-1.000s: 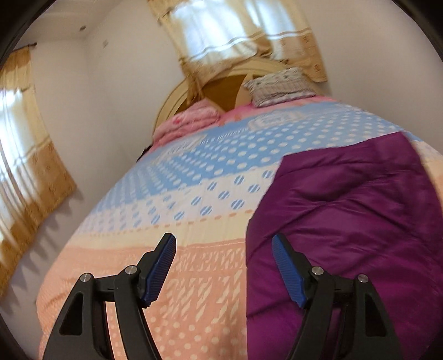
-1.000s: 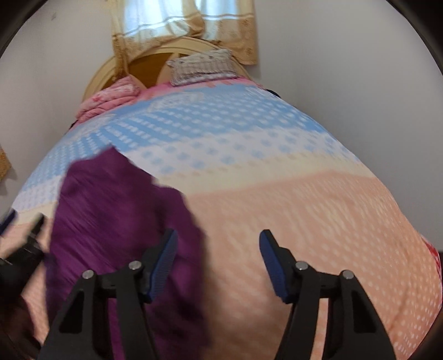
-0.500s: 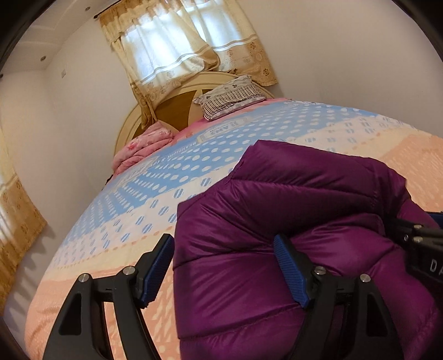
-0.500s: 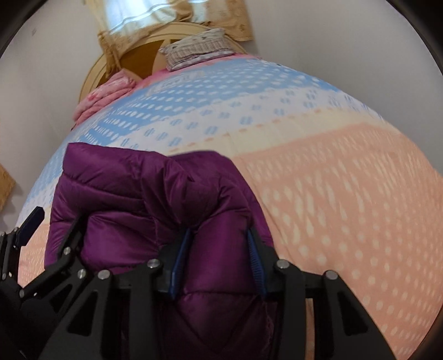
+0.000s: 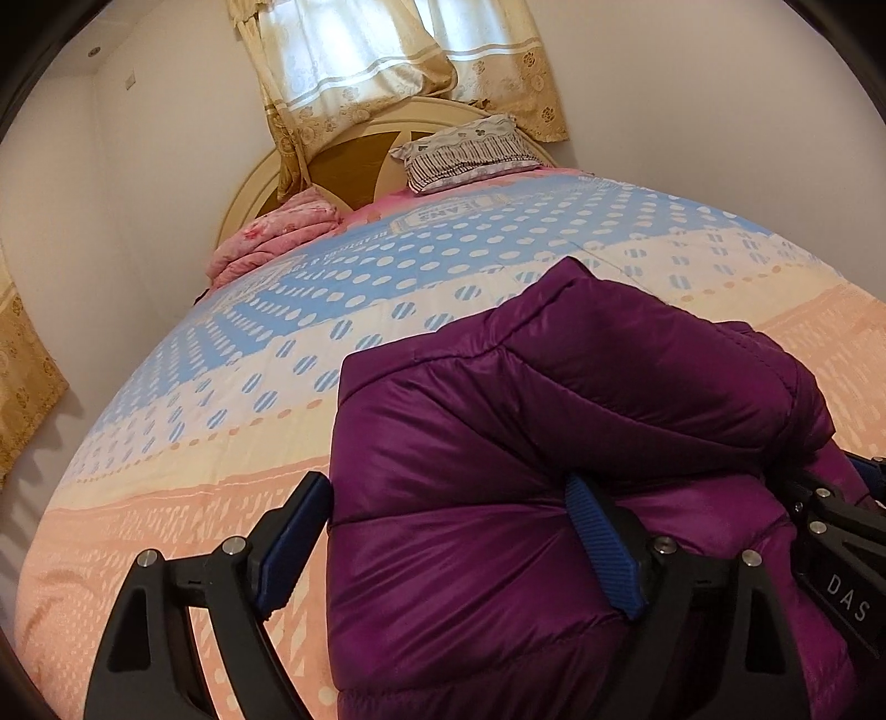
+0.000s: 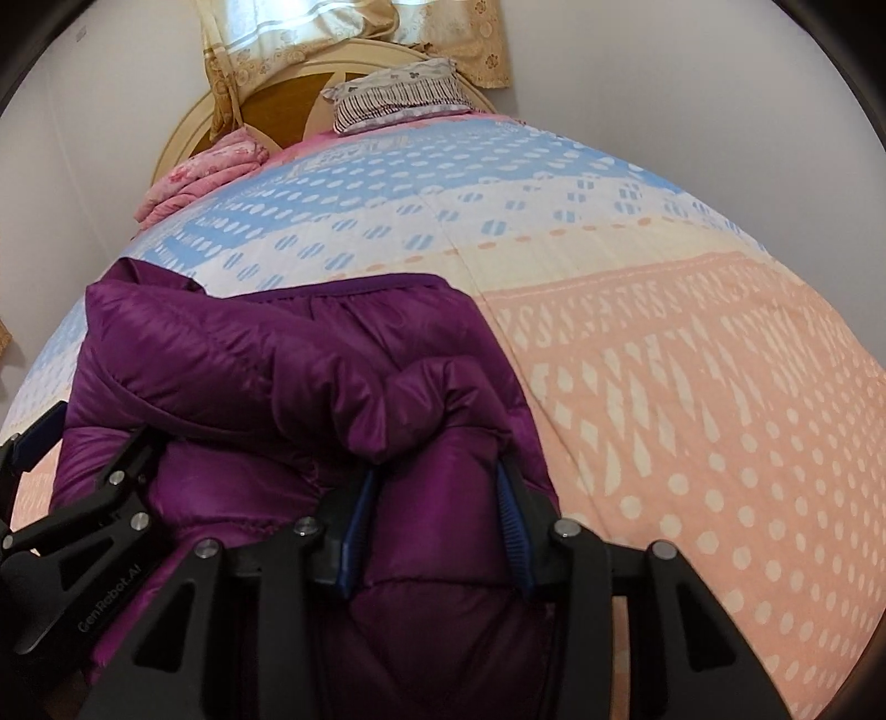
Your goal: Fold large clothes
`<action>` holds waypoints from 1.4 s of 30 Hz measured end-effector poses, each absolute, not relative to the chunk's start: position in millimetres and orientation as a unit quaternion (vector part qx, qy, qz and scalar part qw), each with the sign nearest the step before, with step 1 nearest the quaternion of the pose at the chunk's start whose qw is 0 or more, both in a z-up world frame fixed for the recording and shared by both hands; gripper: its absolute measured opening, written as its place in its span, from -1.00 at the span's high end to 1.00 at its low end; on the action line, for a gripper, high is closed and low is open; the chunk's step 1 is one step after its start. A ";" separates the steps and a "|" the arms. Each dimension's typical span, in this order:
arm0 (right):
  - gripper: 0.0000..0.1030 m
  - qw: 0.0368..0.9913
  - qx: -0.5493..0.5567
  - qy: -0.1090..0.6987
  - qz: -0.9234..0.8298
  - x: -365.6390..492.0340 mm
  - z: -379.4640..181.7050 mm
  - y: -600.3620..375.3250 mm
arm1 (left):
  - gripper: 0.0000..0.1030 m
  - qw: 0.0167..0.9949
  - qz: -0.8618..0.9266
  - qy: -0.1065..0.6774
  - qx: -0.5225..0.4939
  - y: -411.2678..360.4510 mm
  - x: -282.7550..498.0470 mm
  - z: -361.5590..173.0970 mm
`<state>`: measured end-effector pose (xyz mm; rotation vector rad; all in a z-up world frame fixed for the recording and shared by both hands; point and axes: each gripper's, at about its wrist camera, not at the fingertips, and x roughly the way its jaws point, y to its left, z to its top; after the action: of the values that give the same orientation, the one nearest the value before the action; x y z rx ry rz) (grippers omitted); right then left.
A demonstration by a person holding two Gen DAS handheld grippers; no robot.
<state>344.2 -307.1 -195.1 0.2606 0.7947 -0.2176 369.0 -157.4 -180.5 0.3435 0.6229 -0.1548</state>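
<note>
A patterned bed (image 5: pixel 387 310) with arched headboard (image 5: pixel 354 155) stands under a curtained, daylit window (image 5: pixel 354 50) between white walls

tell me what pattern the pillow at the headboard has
The pillow has dark stripes along its side and small dark motifs on a pale top, clearest in the left wrist view.

Bed (image 5: pixel 183 520) with dotted blue-to-peach cover — purple puffer jacket (image 5: pixel 498 498) near its foot, striped pillow (image 5: pixel 465 155), folded pink blanket (image 5: pixel 266 243) at headboard

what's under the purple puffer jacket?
The purple quilted puffer jacket lies on the dotted pink, cream and blue bedspread, which shows all round it. Whatever is directly beneath the jacket is covered.
</note>
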 end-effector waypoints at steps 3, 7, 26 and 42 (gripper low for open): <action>0.13 0.908 0.124 0.385 -0.108 343.6 -196.6 -307.0 | -0.72 0.933 -0.074 0.308 0.170 -157.9 368.9 -182.9; 0.13 0.910 0.118 0.383 -0.111 343.1 -198.0 -305.1 | -0.74 0.931 -0.075 0.314 0.168 -156.3 371.9 -183.6; 0.04 0.928 0.153 0.330 -0.080 350.1 -124.6 -308.5 | -0.74 0.942 -0.072 0.304 0.119 -149.1 377.6 -126.9; 0.06 0.911 0.168 0.368 -0.075 377.9 -184.4 -312.7 | -0.85 0.928 -0.073 0.336 0.144 -163.8 403.9 -174.8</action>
<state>377.9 -312.7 -184.4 0.3472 0.7593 -0.1548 403.9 -163.8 -174.8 0.2947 0.6889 -0.1493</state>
